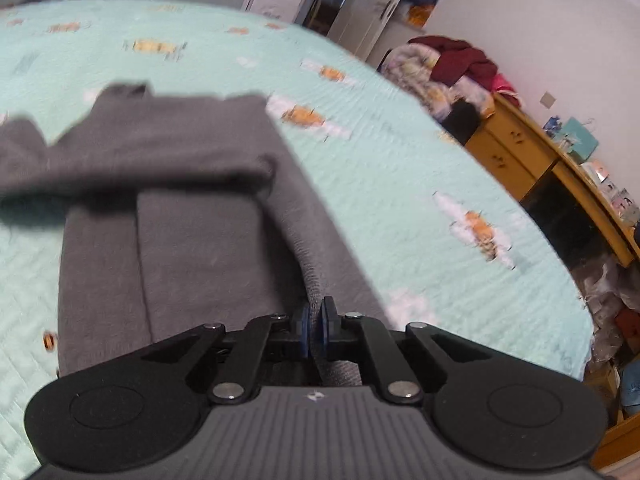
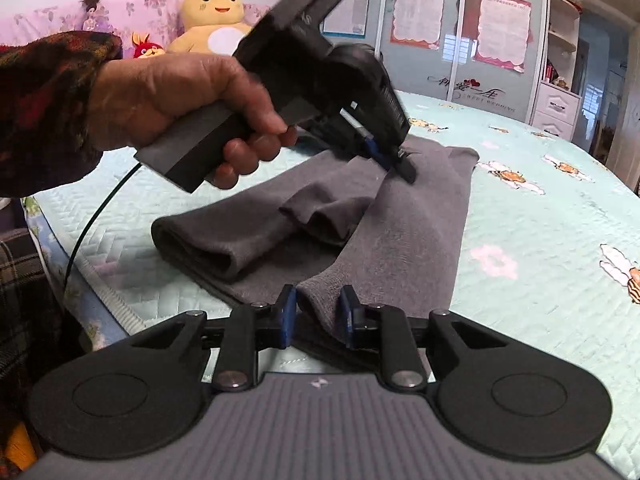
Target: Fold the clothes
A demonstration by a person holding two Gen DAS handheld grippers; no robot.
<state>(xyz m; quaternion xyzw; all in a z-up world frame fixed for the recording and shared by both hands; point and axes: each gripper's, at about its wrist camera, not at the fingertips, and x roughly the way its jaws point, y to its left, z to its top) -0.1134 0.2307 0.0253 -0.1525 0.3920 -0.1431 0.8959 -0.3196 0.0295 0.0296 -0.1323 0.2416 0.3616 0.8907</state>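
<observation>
A dark grey garment [image 1: 200, 240] lies partly folded on the mint bedspread [image 1: 400, 160], with a sleeve laid across its upper part. My left gripper [image 1: 316, 314] is shut on a raised ridge of that cloth near its right edge. In the right wrist view the same garment [image 2: 420, 240] stretches away from me, and the left gripper [image 2: 404, 168], held by a hand [image 2: 180, 92], pinches its far end. My right gripper [image 2: 318, 300] is shut on the near edge of the grey cloth, which bunches up between the blue pads.
A wooden desk [image 1: 520, 152] and a pile of clothes [image 1: 452, 68] stand beyond the bed's right side. A yellow plush toy [image 2: 212, 16] sits at the headboard and mirrored wardrobe doors [image 2: 460, 32] are behind. A black cable [image 2: 88, 216] hangs from the left gripper.
</observation>
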